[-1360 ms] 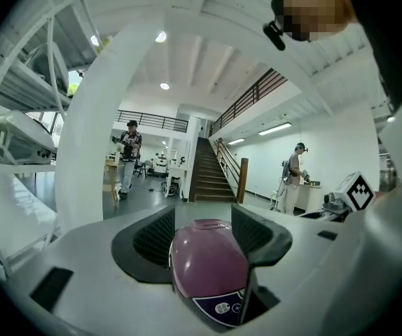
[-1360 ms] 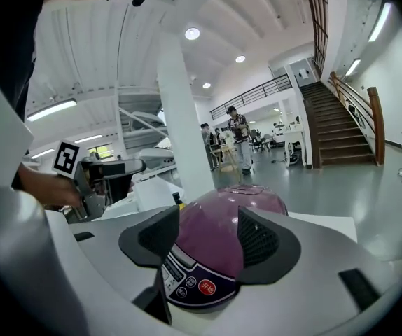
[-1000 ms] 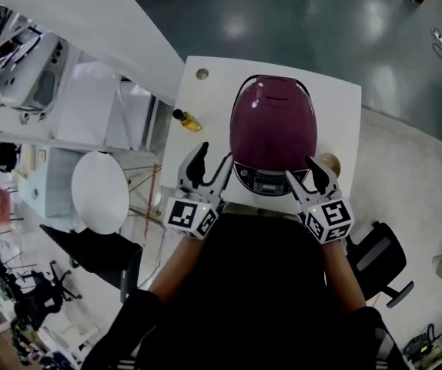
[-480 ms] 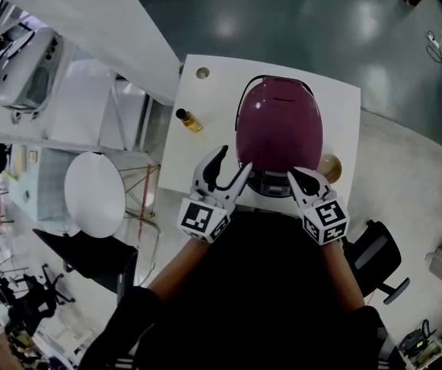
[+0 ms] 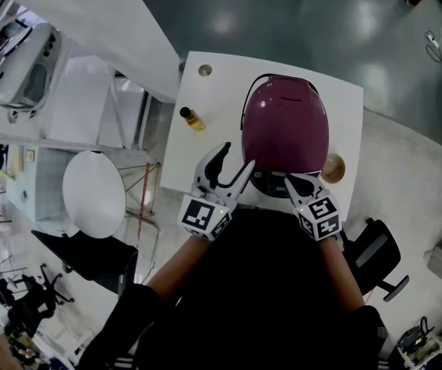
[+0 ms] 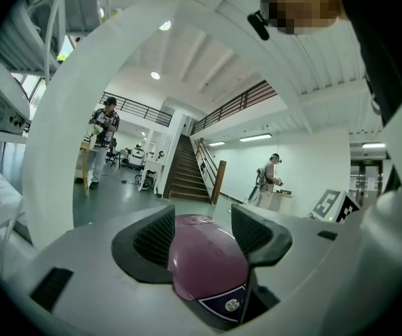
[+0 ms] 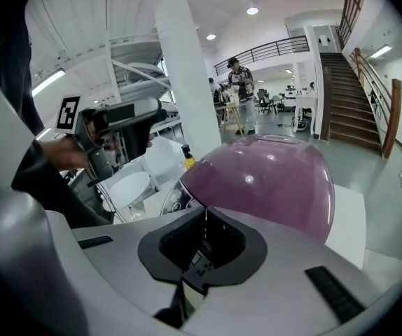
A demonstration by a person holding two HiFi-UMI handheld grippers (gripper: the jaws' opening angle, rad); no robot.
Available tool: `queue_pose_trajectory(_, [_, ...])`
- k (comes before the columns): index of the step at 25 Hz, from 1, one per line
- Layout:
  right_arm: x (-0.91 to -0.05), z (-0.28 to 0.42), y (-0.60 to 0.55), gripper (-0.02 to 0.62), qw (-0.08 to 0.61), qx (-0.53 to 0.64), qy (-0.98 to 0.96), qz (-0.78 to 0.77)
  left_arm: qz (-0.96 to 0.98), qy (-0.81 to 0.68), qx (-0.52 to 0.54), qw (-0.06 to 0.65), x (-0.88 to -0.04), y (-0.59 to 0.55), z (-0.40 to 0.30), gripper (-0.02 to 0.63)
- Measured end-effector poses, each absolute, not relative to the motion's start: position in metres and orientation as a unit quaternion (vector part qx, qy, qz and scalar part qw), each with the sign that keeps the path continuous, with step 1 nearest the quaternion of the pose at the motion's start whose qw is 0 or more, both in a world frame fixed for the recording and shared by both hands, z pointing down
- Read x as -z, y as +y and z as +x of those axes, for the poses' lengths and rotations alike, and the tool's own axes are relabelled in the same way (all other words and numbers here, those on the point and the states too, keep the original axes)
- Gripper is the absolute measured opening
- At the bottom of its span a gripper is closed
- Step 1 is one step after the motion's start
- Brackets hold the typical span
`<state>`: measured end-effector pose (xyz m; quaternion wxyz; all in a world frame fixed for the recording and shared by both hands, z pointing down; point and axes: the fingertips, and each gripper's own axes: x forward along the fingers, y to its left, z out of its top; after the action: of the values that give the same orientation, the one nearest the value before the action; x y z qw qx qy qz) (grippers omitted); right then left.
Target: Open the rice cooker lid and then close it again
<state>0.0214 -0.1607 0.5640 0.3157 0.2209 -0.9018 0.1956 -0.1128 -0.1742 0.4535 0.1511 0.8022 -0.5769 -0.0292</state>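
The right tool (image 5: 292, 182) is sinking toward the front of the rice cooker (image 5: 285, 126), its jaws having just been closing, and is now clenched on nothing. The left tool (image 5: 234, 159) is hovering released beside the cooker, which is sitting on the worktop (image 5: 205, 114) (lid still down). A press on the latch is probably coming next.

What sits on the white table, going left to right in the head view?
small yellow bottle → purple rice cooker → round tan object

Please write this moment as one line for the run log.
cooker: closed | left gripper: open, empty, front-left of cooker | right gripper: just closed, empty, at cooker front
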Motion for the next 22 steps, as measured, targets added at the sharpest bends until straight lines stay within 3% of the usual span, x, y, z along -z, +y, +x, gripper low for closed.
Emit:
queue_pose_trajectory(14, [-0.57,0.019,-0.161,0.0,0.371,-0.178,-0.876,0.251,0.817,-0.556,0.03,0.15,-0.459,-0.174,-0.131,0.232])
queue_pose_trajectory(22, [-0.57,0.019,-0.163,0.0,0.37,-0.199,-0.861,0.287,0.821,-0.548,0.033,0.156,-0.468,-0.172,-0.142,0.232])
